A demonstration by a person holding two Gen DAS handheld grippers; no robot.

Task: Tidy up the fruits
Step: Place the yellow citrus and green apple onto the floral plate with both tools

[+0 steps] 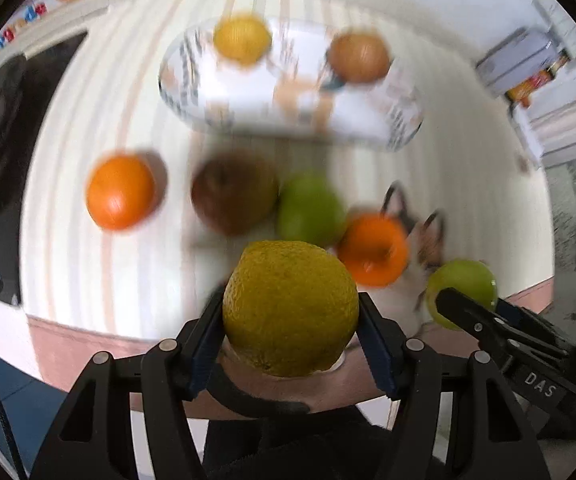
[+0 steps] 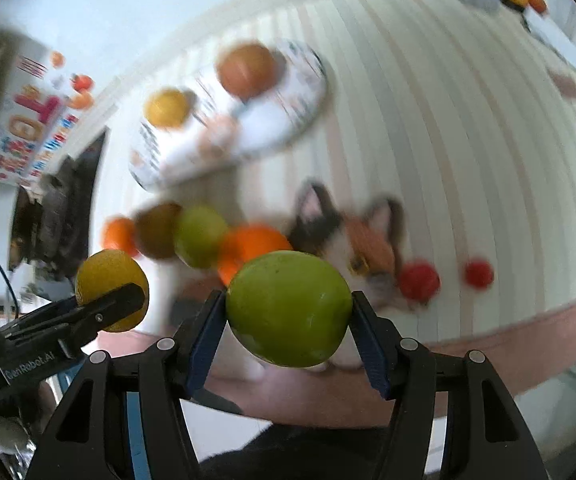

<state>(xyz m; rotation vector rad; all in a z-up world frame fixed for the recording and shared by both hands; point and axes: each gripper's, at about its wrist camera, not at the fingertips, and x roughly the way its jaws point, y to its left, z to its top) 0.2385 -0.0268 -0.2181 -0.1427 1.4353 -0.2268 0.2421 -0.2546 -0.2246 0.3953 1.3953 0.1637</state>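
Observation:
My left gripper is shut on a yellow-green citrus fruit held above the table; it also shows in the right wrist view. My right gripper is shut on a green apple, seen in the left wrist view too. On the striped cloth lie an orange, a brown apple, a green apple and another orange. A white patterned oval tray holds a yellow fruit and a brown fruit.
A cat-face mat lies on the cloth, with two small red fruits to its right. The table's pink front edge runs below. Boxes and a bottle stand at the far right. The views are motion blurred.

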